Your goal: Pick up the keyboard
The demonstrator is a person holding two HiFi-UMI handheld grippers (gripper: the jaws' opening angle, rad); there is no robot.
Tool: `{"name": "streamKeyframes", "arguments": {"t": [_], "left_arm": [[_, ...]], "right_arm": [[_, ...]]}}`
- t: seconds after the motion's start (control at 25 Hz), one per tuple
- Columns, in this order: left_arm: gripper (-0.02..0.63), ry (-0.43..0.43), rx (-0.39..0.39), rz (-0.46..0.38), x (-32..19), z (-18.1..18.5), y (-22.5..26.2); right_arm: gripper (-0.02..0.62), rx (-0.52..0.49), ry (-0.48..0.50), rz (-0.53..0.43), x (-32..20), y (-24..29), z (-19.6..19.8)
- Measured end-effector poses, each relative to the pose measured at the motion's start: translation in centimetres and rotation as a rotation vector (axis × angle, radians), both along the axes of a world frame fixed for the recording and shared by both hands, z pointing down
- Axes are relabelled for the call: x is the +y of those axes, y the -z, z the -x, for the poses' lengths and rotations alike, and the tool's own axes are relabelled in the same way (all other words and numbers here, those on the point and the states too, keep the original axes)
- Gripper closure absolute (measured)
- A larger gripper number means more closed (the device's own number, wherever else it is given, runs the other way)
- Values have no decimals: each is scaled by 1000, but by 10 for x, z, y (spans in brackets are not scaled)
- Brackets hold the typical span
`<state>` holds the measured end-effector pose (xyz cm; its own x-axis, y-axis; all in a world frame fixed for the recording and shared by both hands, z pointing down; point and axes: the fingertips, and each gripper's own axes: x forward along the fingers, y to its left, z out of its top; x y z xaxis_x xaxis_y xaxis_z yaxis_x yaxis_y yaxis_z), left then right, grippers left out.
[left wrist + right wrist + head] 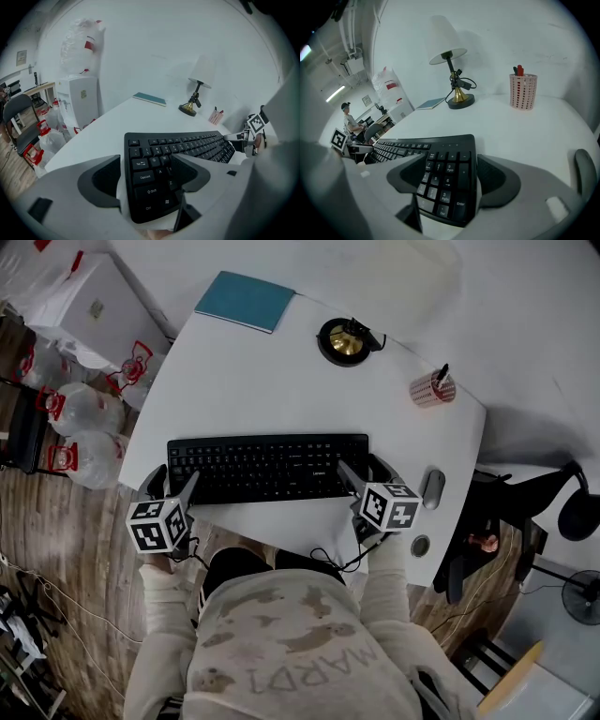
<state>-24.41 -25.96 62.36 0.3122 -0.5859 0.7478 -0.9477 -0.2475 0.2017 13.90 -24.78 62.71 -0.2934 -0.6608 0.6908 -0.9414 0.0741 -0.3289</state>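
A black keyboard lies flat on the white table, near its front edge. My left gripper straddles the keyboard's left end. In the left gripper view the keyboard runs between the jaws: one jaw stands off its outer edge with a gap, the other sits over the keys. My right gripper straddles the right end the same way. In the right gripper view the number pad lies between wide-spread jaws. Both grippers are open, and neither presses on the keyboard.
A grey mouse lies just right of the right gripper. Farther back stand a pen cup, a lamp with a brass base and a teal notebook. Water jugs sit on the floor to the left.
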Motion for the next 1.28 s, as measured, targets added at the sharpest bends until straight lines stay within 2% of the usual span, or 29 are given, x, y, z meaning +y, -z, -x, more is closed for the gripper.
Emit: {"name": "streamKeyframes", "arguments": {"t": [0.36,0.56,0.6,0.84,0.96,1.28], "left_arm": [[258,20,73,32,-1,0,-8],[259,8,69,37,-1,-3,-8],[281,5,69,42,-1,-4,-8],[281,4,53,59,-3,-7,-6],[281,-5,55,32,-8,-6,3],[281,-24,59,-104,-34,-10,49]], "right_arm": [[239,-39,8,27,0,-9,-1],[241,-39,35,43,2,-9,2],[241,-40,36,49,2,-9,2],[247,-38,10,64,2,-7,-3],[258,-40,8,26,1,4,-2],[259,-37,-28,-85,-14,42,-6]]}}
